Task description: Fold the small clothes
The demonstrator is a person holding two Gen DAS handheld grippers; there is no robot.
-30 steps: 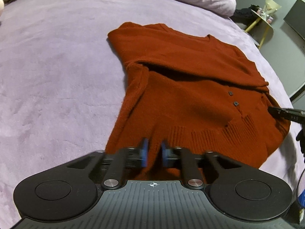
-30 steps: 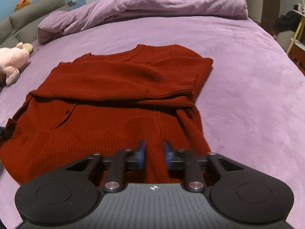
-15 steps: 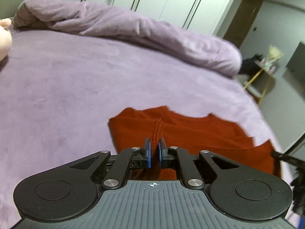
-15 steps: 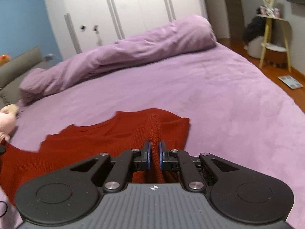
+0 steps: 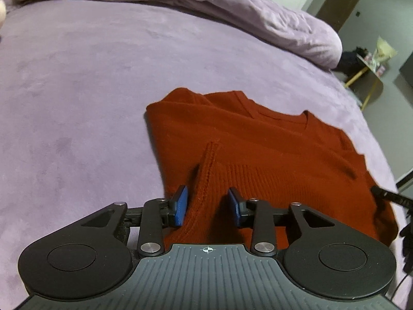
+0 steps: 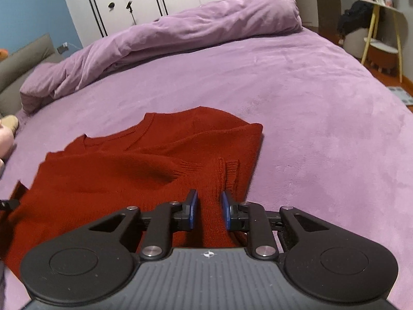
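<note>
Both grippers, left gripper (image 5: pixel 207 209) and right gripper (image 6: pixel 208 209), are opening, releasing the red sweater's (image 5: pixel 258 160) folded-over hem (pads clear); next, I judge, withdrawing.

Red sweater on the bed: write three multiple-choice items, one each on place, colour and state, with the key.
1. Where does the red sweater lie?
A. on the purple bedspread
B. on the floor
C. on the yellow-legged side table

2. What colour are the tong pads?
A. green
B. blue
C. white

3. How is the sweater?
A. hung up
B. spread fully flat
C. folded over on itself

Key: 1 A, bedspread shows all round it. 2 B, both left tongs and right tongs carry blue pads. 3 C, the ribbed hem lies doubled over the body.
</note>
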